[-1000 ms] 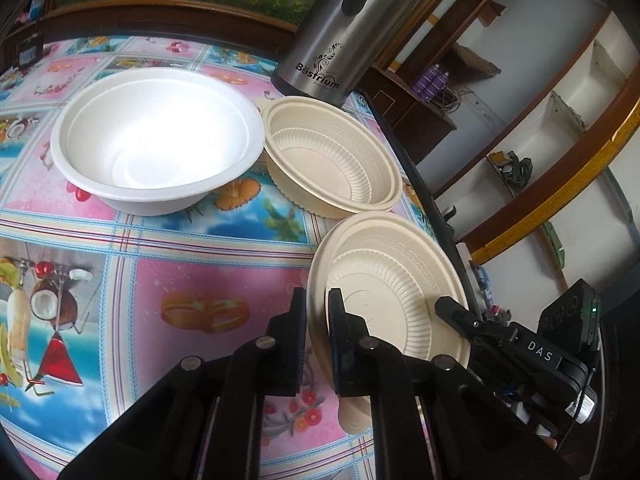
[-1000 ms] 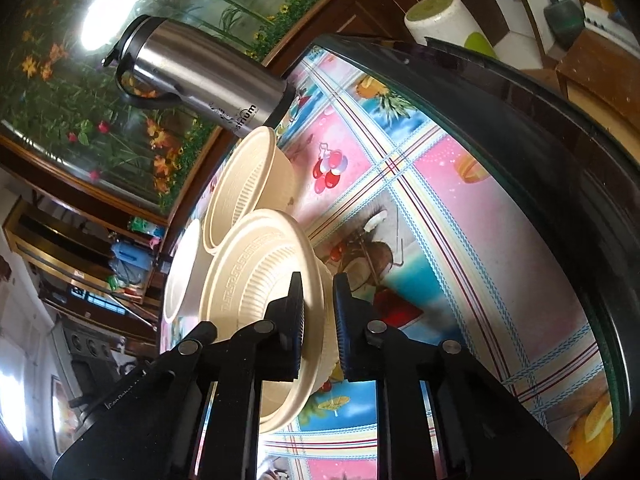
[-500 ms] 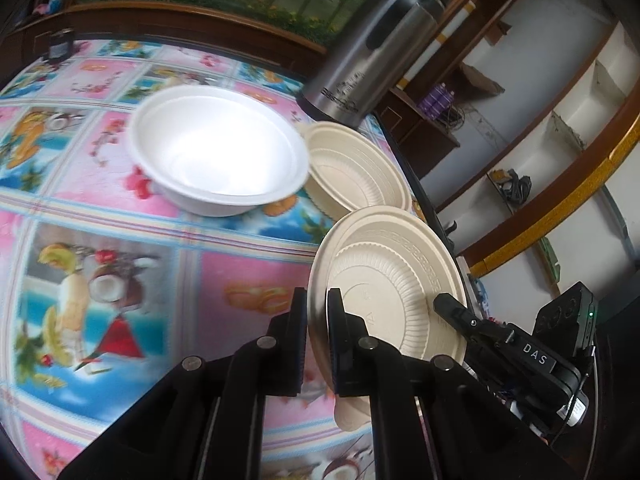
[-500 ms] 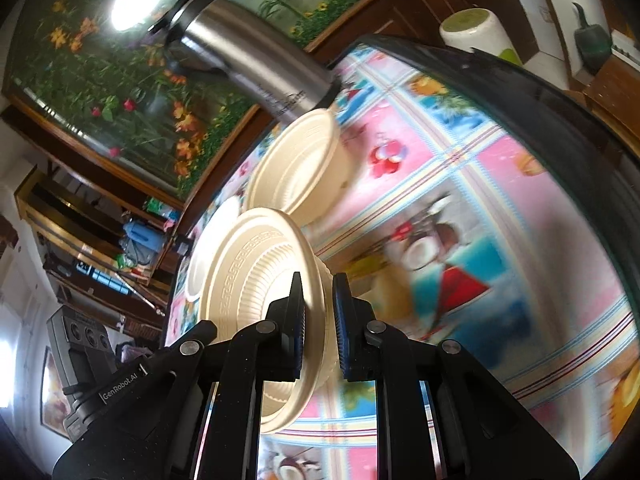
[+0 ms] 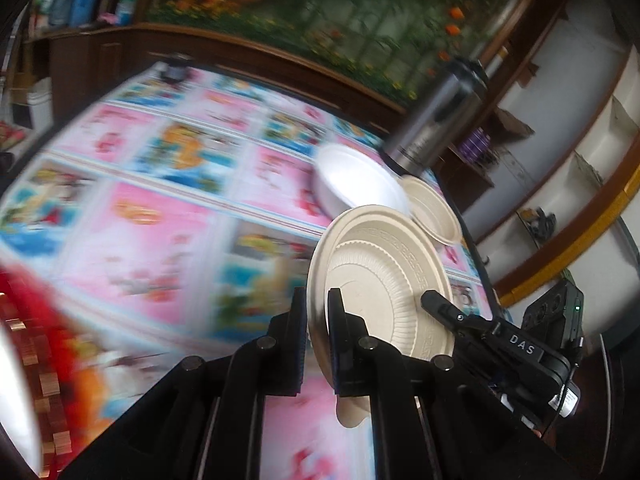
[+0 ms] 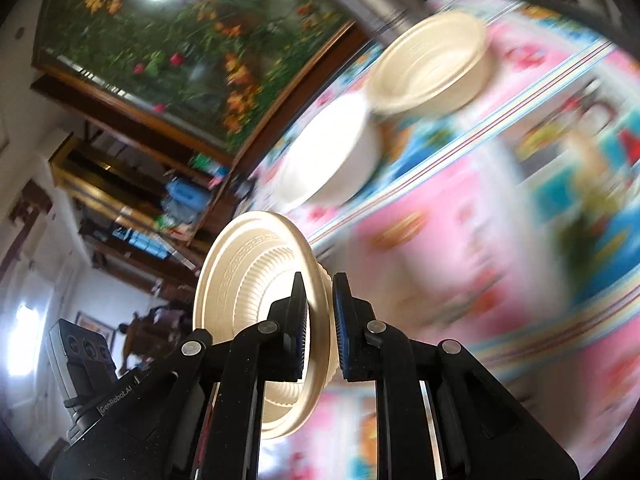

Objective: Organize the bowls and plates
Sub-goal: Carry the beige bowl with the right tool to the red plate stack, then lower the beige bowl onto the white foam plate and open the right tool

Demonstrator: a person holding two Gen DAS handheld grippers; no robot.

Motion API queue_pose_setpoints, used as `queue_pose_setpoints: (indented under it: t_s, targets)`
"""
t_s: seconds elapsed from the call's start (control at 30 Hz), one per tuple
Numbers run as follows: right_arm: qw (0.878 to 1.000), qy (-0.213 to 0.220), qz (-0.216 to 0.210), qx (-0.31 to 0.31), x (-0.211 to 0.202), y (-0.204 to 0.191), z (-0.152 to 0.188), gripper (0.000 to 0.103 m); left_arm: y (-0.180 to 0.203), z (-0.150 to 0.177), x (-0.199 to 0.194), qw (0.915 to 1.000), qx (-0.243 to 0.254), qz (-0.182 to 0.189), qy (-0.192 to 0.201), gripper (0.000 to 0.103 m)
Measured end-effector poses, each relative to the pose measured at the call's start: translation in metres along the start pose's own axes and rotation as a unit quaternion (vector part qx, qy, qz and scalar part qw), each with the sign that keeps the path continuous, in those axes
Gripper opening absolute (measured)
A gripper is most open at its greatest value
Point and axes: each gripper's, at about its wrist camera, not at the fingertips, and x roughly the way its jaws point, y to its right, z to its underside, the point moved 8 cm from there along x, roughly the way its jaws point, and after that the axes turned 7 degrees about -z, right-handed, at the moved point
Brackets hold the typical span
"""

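Above the counter, both tools are gripping one beige plate: the left tool is pinching its near rim, the right tool is clamping the opposite rim. Beyond the plate, a white bowl and a beige bowl are sitting side by side, touching, near a steel flask.
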Motion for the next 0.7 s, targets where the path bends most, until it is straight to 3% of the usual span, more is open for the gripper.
queue_pose_setpoints:
  t_s: [0.37, 0.5, 0.7]
  targets:
    - [0.990, -0.113, -0.071, -0.054, 0.090, -0.124, 0.102, 0.014, -0.133, 0.010, -0.126, 0.9917, -0.059, -0.090, 0.070, 0.008]
    - [0.983, -0.140, -0.078, -0.089, 0.111, -0.165, 0.132, 0.014, -0.167, 0.017, -0.150, 0.9876, -0.080, -0.107, 0.083, 0.008]
    - [0.975, -0.181, -0.063, -0.110, 0.148, -0.184, 0.175, 0.014, -0.212, 0.034, -0.155, 0.9823, -0.118, -0.126, 0.072, 0.008]
